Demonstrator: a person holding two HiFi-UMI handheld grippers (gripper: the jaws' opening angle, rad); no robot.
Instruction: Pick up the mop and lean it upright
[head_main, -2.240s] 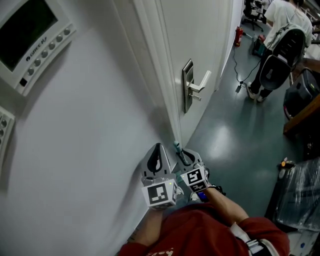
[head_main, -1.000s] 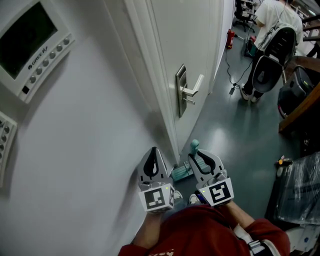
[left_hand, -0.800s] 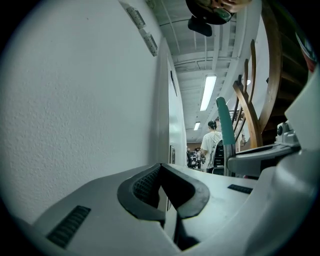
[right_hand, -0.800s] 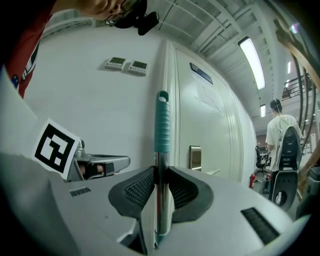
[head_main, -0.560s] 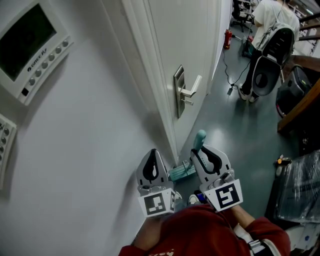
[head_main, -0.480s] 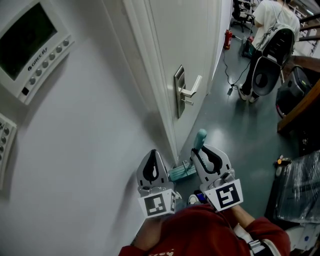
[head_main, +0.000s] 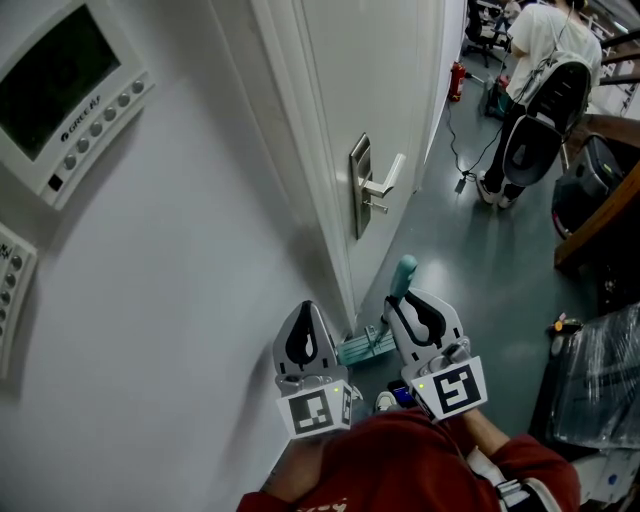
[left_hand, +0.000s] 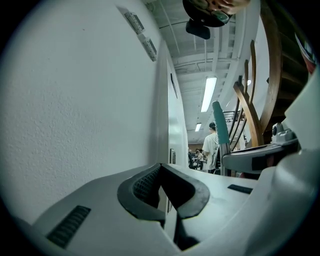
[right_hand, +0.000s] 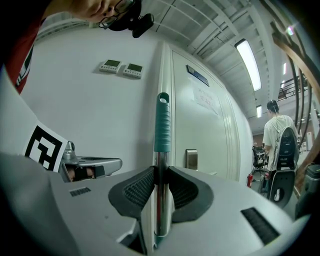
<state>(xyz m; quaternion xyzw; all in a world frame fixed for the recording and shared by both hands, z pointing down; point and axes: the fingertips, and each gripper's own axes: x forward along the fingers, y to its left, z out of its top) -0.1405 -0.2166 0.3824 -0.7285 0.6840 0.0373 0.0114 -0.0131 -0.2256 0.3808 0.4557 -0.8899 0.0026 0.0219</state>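
Note:
The mop has a silver pole with a teal grip and a teal head on the floor by the door frame. My right gripper is shut on the pole just below the teal grip. In the right gripper view the pole stands upright between the pads of that gripper. My left gripper hangs beside the white wall, shut with nothing in it. In the left gripper view it faces along the wall, with the mop grip to its right.
A white door with a lever handle stands just ahead of the mop. A control panel hangs on the wall at upper left. A person with a backpack stands far down the room. A plastic-wrapped object sits at right.
My right gripper has come up and away from the wall to the right with the mop handle. In the last half second almost nothing has moved. The left gripper has stayed put.

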